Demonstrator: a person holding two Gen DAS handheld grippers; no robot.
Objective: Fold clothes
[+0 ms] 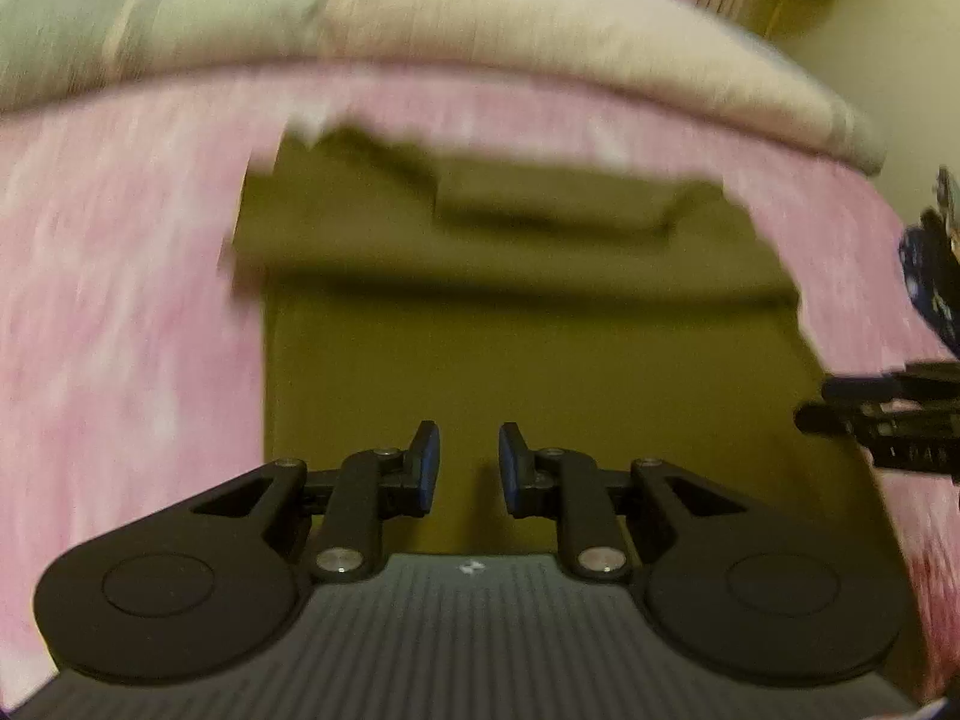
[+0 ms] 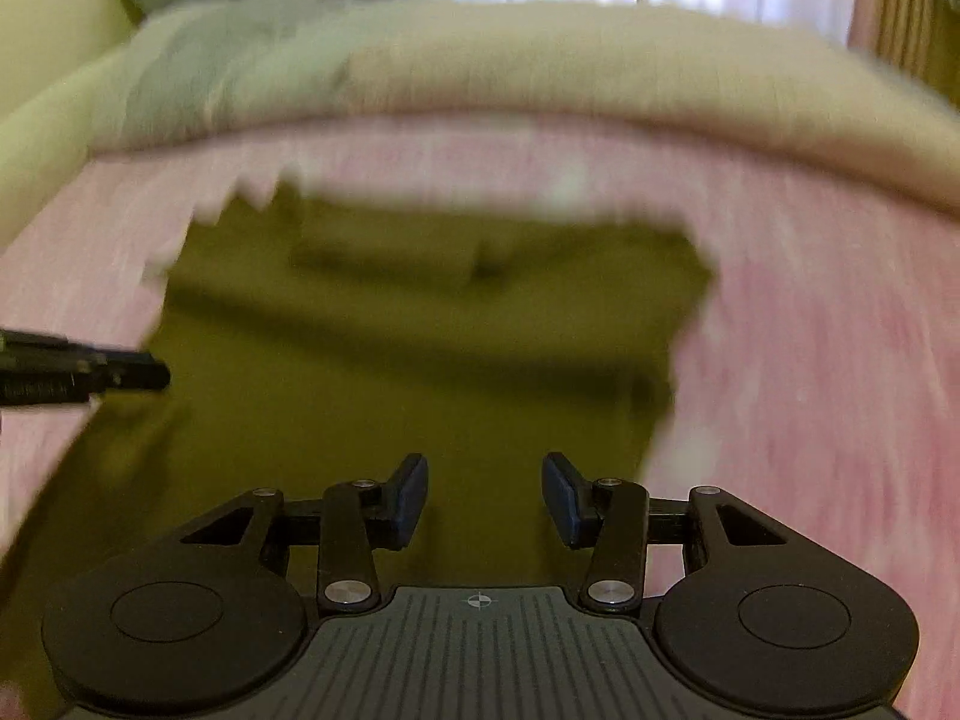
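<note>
An olive garment (image 1: 528, 330) is lying folded on the pink bedspread (image 1: 120, 330). Left gripper (image 1: 468, 465) and right gripper (image 2: 485, 498) are hovering above it, jaws apart, gripping nothing.

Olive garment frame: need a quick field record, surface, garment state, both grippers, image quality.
surface: pink bedspread, beige blanket at the far side
garment: olive garment spread on the bedspread, far part looks folded over; type unclear
left gripper: open, nothing between its pads, over the garment's near part
right gripper: open wider, empty, also over the garment
cross view: each gripper shows at the edge of the other's camera
image quality: heavy motion blur in both views
</note>
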